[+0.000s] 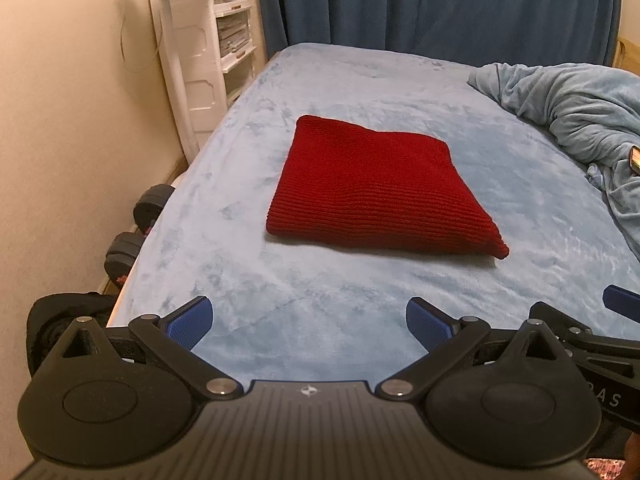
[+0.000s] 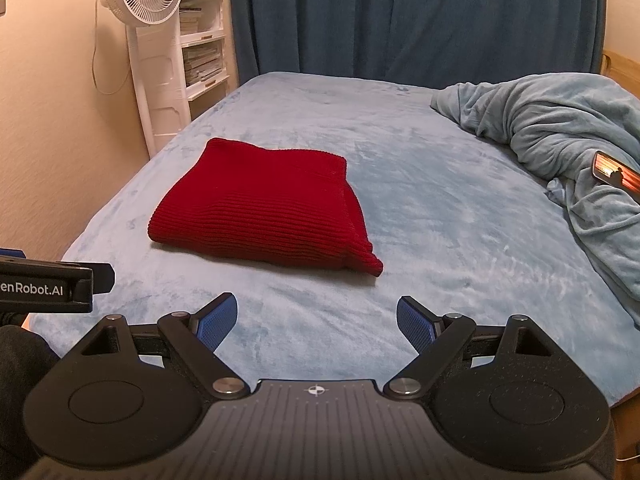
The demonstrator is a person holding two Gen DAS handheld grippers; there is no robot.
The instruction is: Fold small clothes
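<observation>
1. Bed (image 1: 248, 184): covered in a pale blue fleece sheet; serves as the work surface. A rumpled blue blanket (image 2: 560, 128) lies bunched along its right side.
2. Red knitted garment (image 1: 376, 192): lies near the middle of the bed, already folded into a compact, squared bundle with doubled layers at the right edge. Judged: folding of this piece looks complete or nearly so; no other unfolded clothes show.
3. Left gripper (image 1: 308, 326): hovers over the near edge of the bed, well short of the garment, jaws spread wide, nothing between them.
4. Right gripper (image 2: 316, 322): beside it, likewise wide apart and empty.
</observation>
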